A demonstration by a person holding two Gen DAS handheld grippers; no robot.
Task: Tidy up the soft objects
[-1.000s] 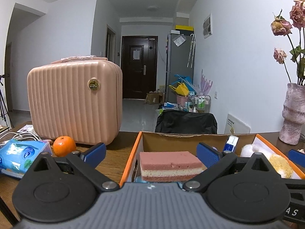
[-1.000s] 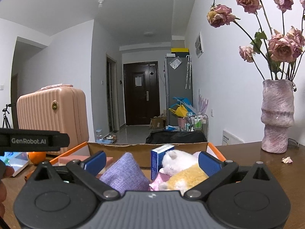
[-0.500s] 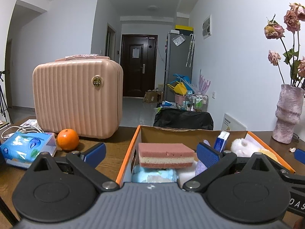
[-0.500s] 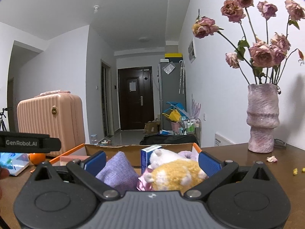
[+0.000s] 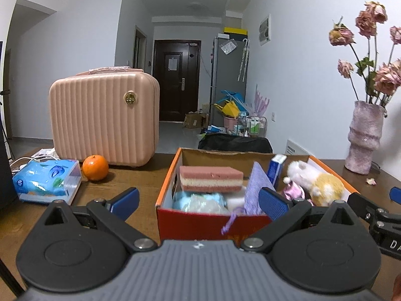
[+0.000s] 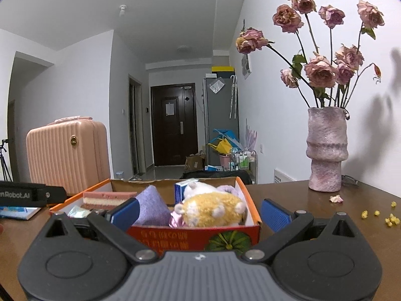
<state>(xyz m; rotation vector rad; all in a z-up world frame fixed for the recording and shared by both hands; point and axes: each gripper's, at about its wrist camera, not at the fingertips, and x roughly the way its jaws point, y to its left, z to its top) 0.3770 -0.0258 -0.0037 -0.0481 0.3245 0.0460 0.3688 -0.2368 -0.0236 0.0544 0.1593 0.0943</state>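
Up front in the left wrist view, the left gripper (image 5: 198, 200) has its jaws spread wide and empty, held just short of the box (image 5: 208, 219). Inside the box lie a sponge (image 5: 211, 178) atop a pale blue bundle (image 5: 200, 202), a purple pouch (image 5: 256, 190), a blue carton (image 5: 275, 169) and a plush (image 5: 315, 184). Left of the box sit an orange (image 5: 95, 167), a tissue pack (image 5: 46, 180) and a suitcase (image 5: 104, 118); a vase (image 5: 364, 136) stands to its right.

From the right wrist view, the right gripper (image 6: 199, 212) is likewise spread and empty, before the box (image 6: 200, 235). The plush (image 6: 213, 209) fills the box's near right corner, the pouch (image 6: 153, 207) beside it, the sponge (image 6: 109, 198) further left. The vase (image 6: 325, 150) stands right of the box, with yellow crumbs (image 6: 389, 219) nearby.
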